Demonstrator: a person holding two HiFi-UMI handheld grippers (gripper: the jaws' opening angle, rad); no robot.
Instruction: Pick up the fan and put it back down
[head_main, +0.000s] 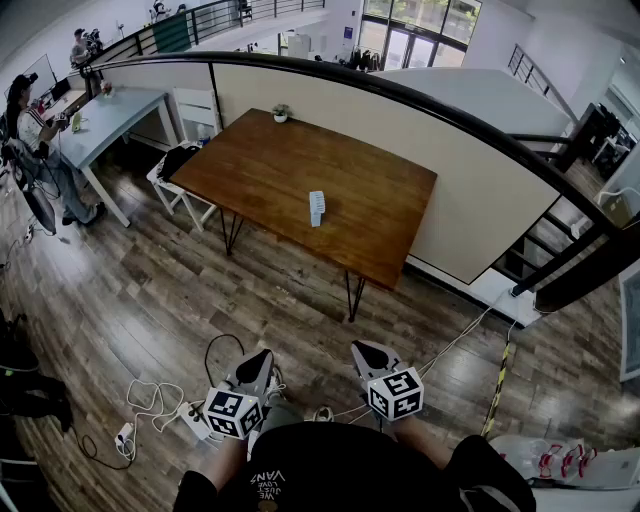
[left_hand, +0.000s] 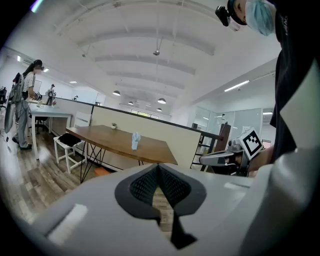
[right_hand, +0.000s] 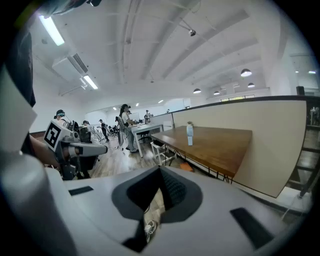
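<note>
The fan (head_main: 317, 208) stands upright near the middle of the brown table (head_main: 392, 232), a small, narrow white thing. I judge it light and stiff, probably plastic. It should be easy to lift but also easy to knock over, since its base looks narrow. I would take it low on its body, across the narrow sides, and squeeze gently so the smooth shell does not slip or crack.

My left gripper (head_main: 262, 360) and right gripper (head_main: 362, 350) are both closed tight with nothing between the jaws. They hang side by side over the floor (head_main: 150, 300) close to my body. From them the fan lies at about twelve o'clock, well apart, with bare floor and the table's near edge between.
</note>
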